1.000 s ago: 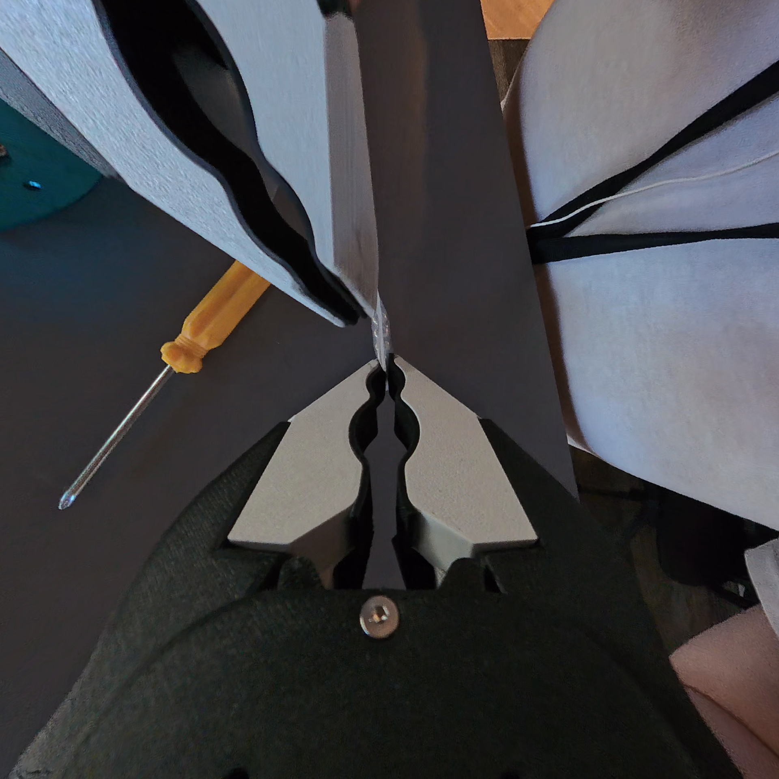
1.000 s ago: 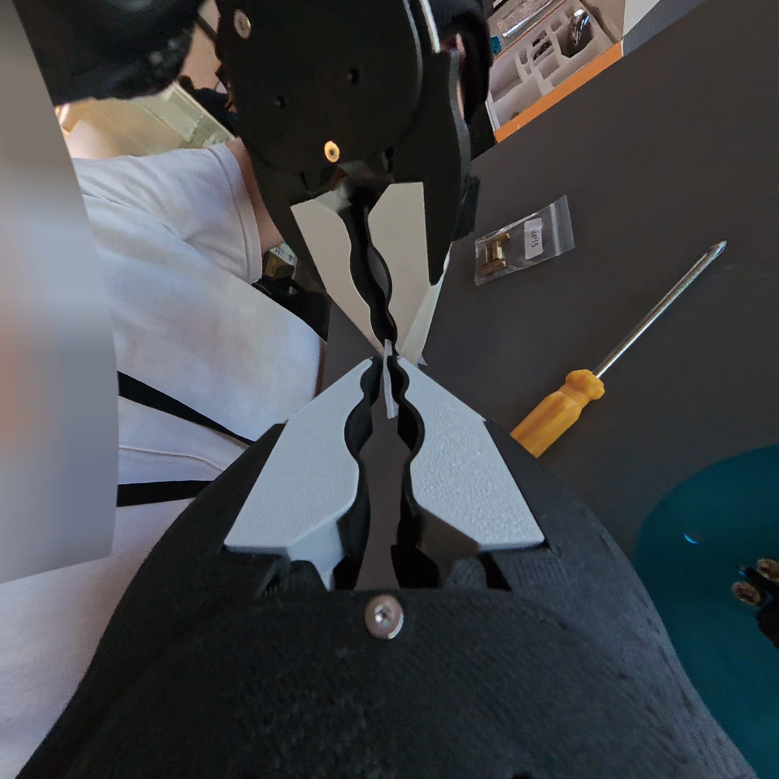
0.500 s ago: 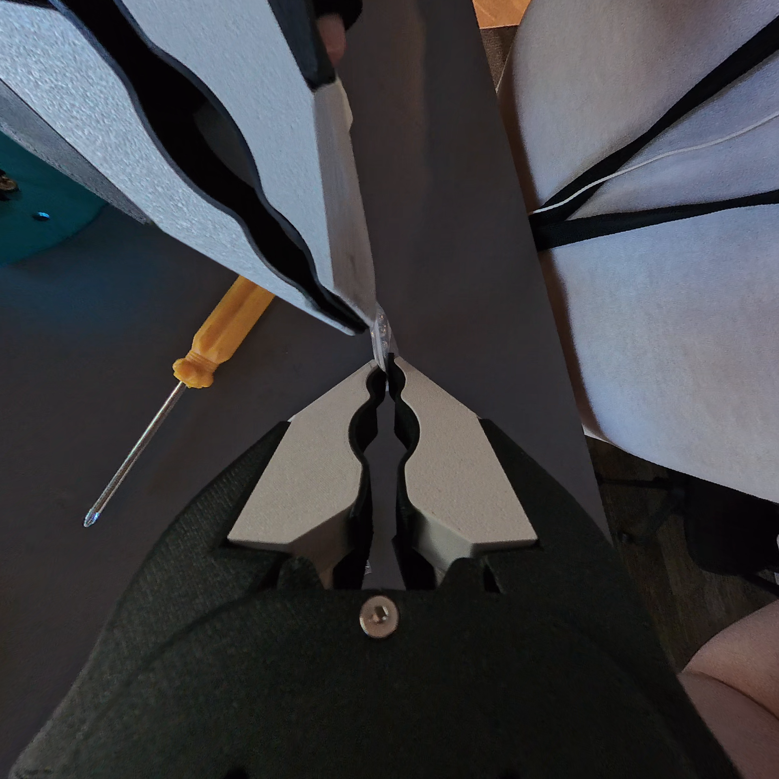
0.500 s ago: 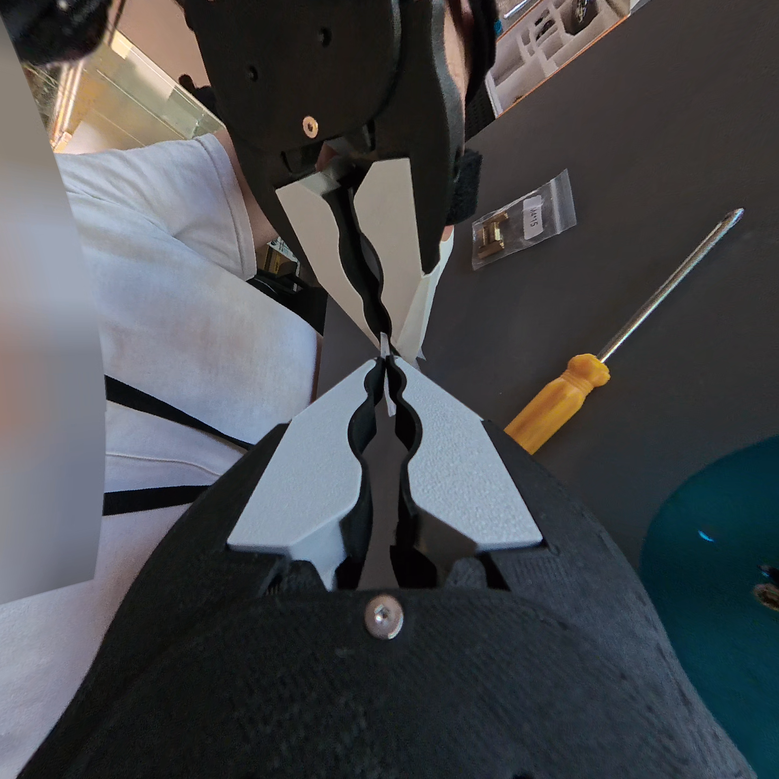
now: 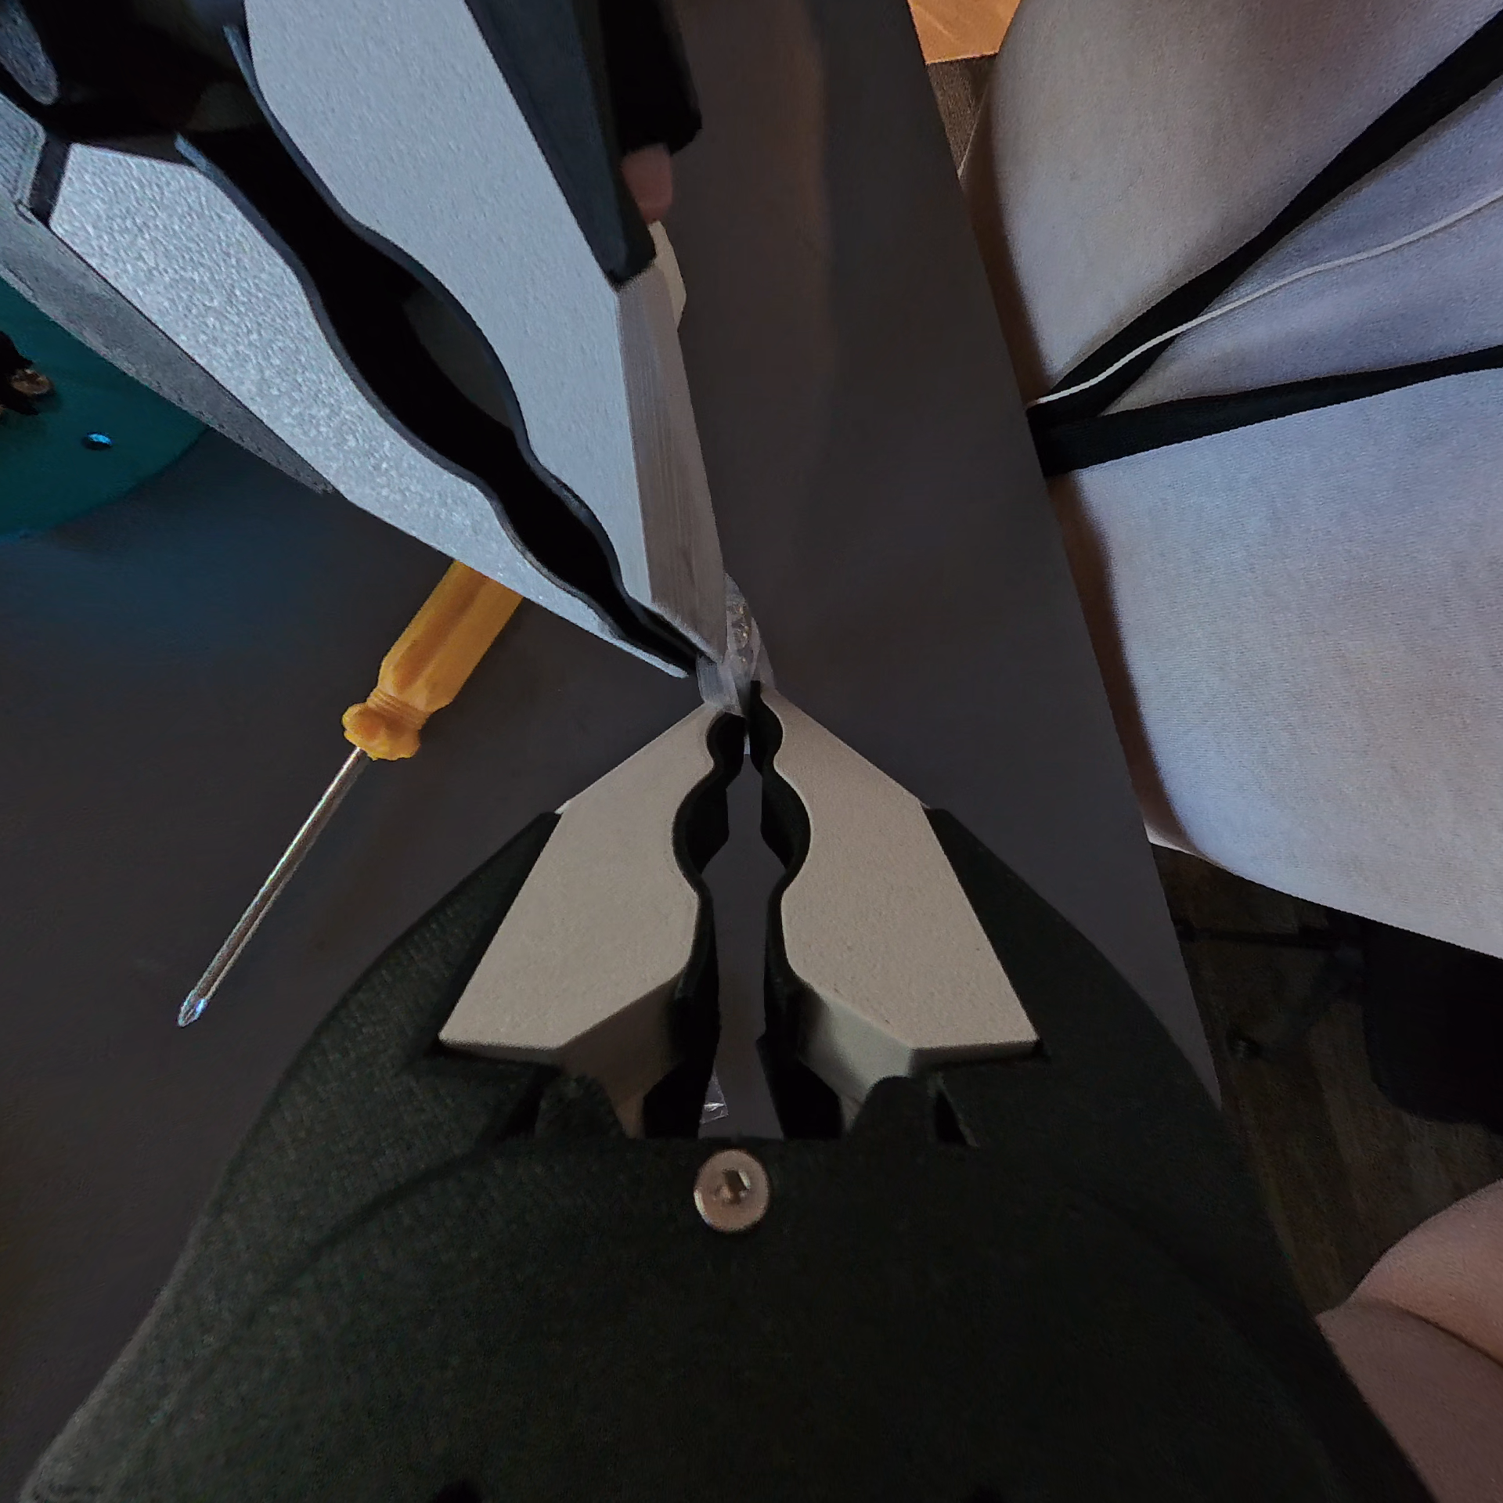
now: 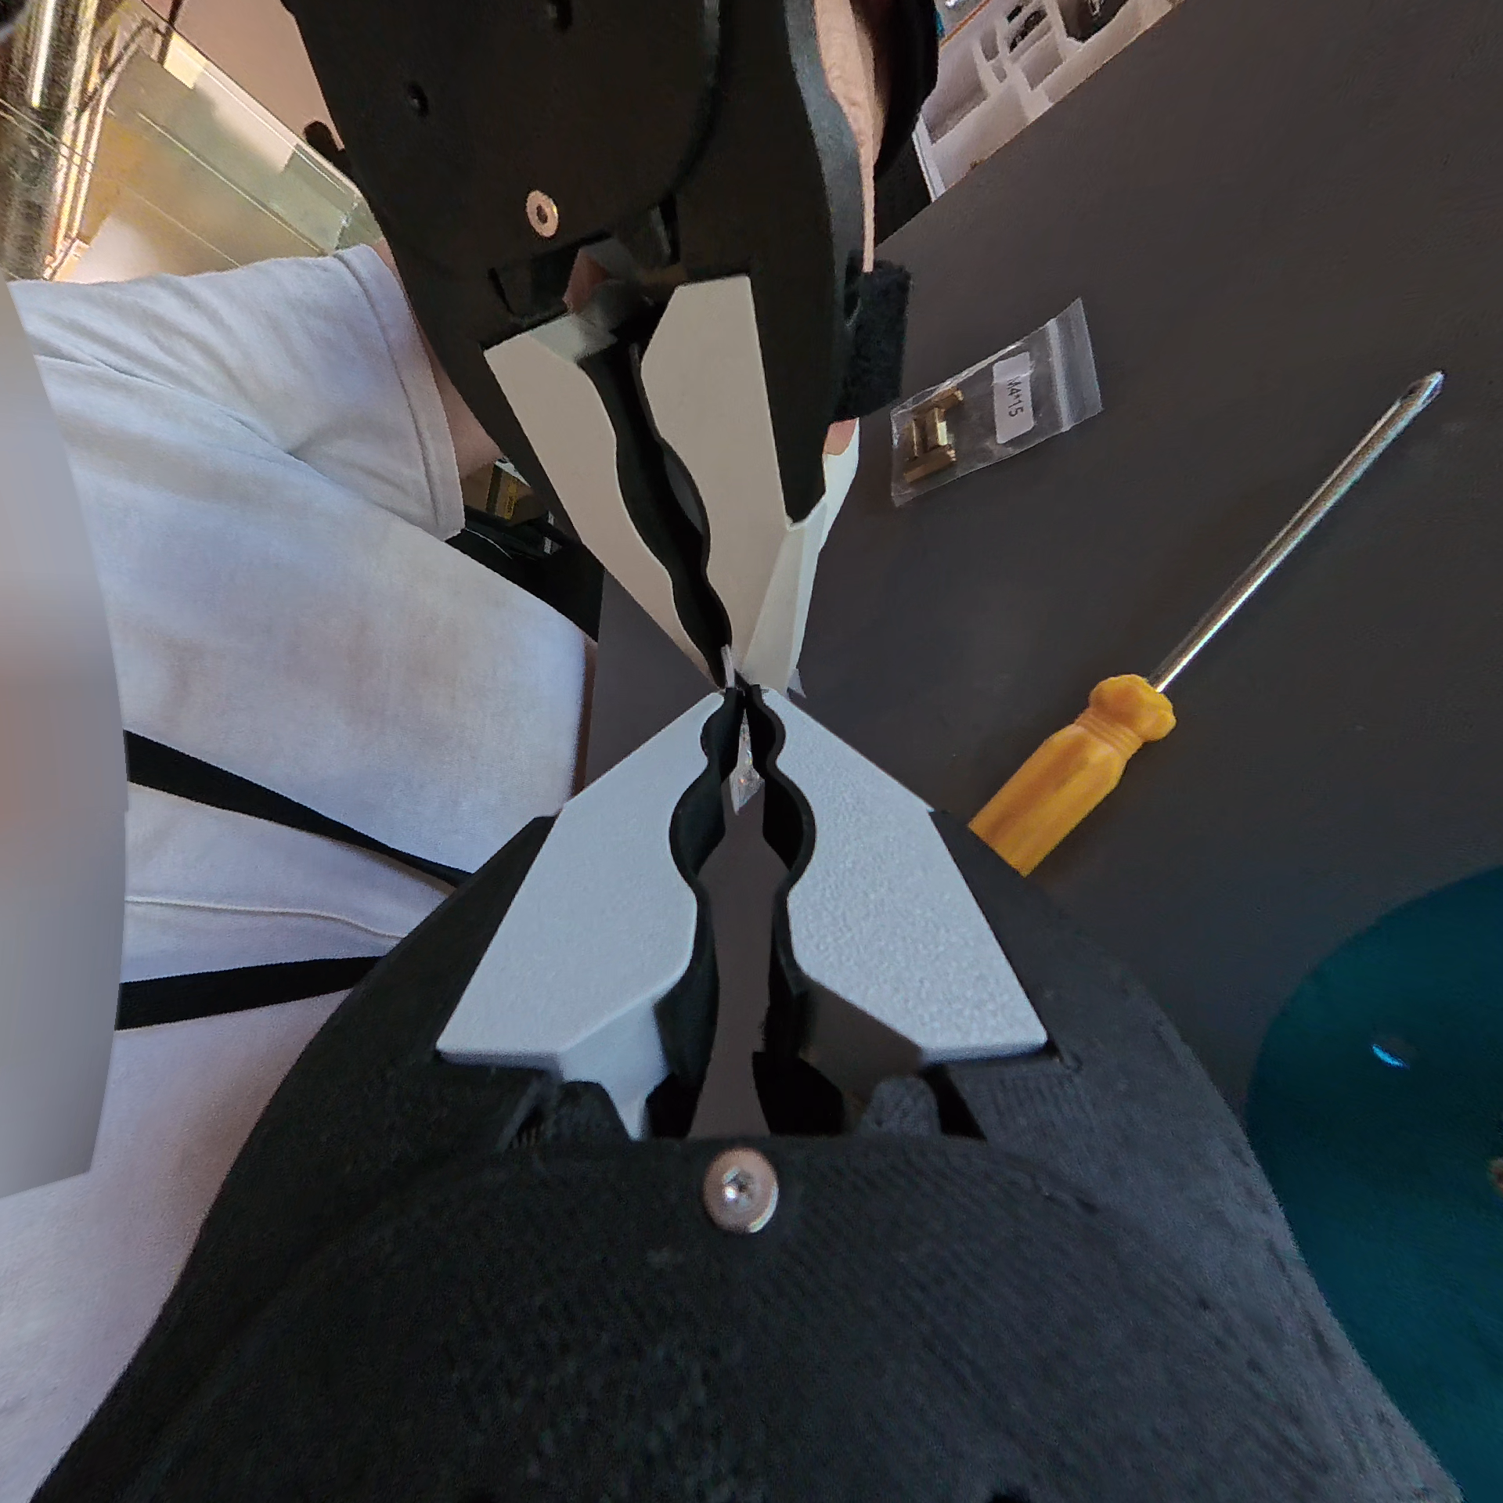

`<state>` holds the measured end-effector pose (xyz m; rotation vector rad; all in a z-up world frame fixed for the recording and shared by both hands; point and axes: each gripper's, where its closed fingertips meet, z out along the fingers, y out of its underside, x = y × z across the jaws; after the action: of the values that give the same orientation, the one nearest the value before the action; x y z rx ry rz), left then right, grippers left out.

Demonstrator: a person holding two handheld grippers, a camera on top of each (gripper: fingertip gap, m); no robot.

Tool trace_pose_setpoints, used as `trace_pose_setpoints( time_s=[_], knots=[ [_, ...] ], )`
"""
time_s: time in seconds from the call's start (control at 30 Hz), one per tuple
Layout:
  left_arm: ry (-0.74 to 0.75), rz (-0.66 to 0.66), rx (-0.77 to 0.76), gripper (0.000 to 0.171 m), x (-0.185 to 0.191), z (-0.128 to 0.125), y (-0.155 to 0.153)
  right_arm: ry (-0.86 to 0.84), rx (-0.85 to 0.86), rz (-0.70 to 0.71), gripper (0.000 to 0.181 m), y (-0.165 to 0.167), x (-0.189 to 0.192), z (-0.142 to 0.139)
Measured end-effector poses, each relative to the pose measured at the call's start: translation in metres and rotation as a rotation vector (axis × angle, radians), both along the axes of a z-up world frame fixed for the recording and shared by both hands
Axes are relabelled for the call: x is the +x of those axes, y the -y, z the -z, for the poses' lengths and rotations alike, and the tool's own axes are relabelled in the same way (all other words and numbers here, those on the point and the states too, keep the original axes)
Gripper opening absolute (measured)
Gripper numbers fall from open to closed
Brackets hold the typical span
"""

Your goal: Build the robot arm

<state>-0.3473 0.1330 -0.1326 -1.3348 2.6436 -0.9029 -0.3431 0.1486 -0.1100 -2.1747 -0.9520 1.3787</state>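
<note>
My left gripper [image 5: 744,709] and my right gripper [image 6: 744,701] meet tip to tip above a dark table [image 5: 163,732]. Both are shut on the same small clear plastic bag [image 5: 736,651]. In the right wrist view a strip of the bag [image 6: 744,773] shows between my right jaws. The right gripper also shows in the left wrist view [image 5: 701,660], coming in from the upper left. The left gripper shows in the right wrist view [image 6: 732,667], coming down from above. What the bag holds is hidden.
A yellow-handled screwdriver [image 5: 431,651] [image 6: 1065,773] lies on the table under the grippers. A second small clear bag with brass parts [image 6: 992,407] lies beyond it. A teal round object [image 6: 1383,1098] [image 5: 65,455] sits at the side. A person in a white shirt [image 5: 1261,488] [image 6: 285,651] is close by. Only a small space, under 4 cm, lies between the two pairs of fingers. Left tips and right tips are each some 7 cm from the yellow-handled screwdriver [image 5: 431,651]. My right wrist view [image 6: 1039,781] looks at it from another angle.
Both grippers stay shut on the clear bag. The two grippers have tilted relative to each other, and the screwdriver has shifted slightly in both views.
</note>
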Motion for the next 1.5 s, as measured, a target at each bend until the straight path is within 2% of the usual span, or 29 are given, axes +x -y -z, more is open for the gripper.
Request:
trace_pose_setpoints(
  time_s=[0.2, 0.27, 0.4, 0.43, 0.5, 0.57, 0.67, 0.8, 0.9, 1.1, 1.27, 1.5],
  knots=[
    [0.016, -0.019, -0.006, 0.000, 0.002, 0.000, -0.001, 0.018, 0.025, -0.007, 0.000, 0.004, 0.002, -0.001],
    [0.030, -0.085, 0.006, 0.001, 0.005, -0.001, -0.008, 0.024, 0.047, 0.042, 0.000, -0.001, 0.006, -0.002],
    [0.129, -0.420, -0.042, 0.012, 0.003, -0.022, -0.031, -0.031, 0.010, 0.183, 0.000, -0.006, 0.013, -0.008],
    [0.154, -0.497, -0.089, 0.011, -0.002, -0.028, -0.027, -0.044, 0.002, 0.220, 0.000, -0.008, 0.014, -0.007],
    [0.244, -0.624, -0.205, 0.000, -0.006, -0.042, -0.011, -0.094, -0.046, 0.263, 0.000, -0.008, 0.012, -0.007],
    [0.329, -0.764, -0.317, 0.000, 0.003, -0.048, 0.002, -0.135, -0.105, 0.274, 0.000, -0.008, 0.006, -0.007],
    [0.312, -0.942, -0.407, 0.015, 0.016, -0.029, 0.006, -0.139, -0.116, 0.282, 0.000, -0.010, 0.000, -0.008],
    [0.338, -1.069, -0.508, 0.015, 0.023, -0.020, 0.001, -0.156, -0.146, 0.287, 0.000, -0.009, -0.008, -0.005],
    [0.334, -1.164, -0.448, 0.021, 0.015, -0.006, -0.008, -0.165, -0.159, 0.283, 0.000, -0.008, -0.010, -0.003],
    [0.427, -1.164, -0.478, 0.021, 0.013, -0.011, -0.008, -0.219, -0.172, 0.262, 0.000, -0.005, -0.018, -0.006],
    [0.448, -1.097, -0.574, 0.021, 0.012, -0.019, -0.002, -0.276, -0.199, 0.219, 0.004, 0.001, -0.021, -0.012],
    [0.440, -1.019, -0.584, 0.023, 0.013, -0.021, 0.008, -0.303, -0.220, 0.157, 0.006, 0.008, -0.019, -0.016]
  ],
)
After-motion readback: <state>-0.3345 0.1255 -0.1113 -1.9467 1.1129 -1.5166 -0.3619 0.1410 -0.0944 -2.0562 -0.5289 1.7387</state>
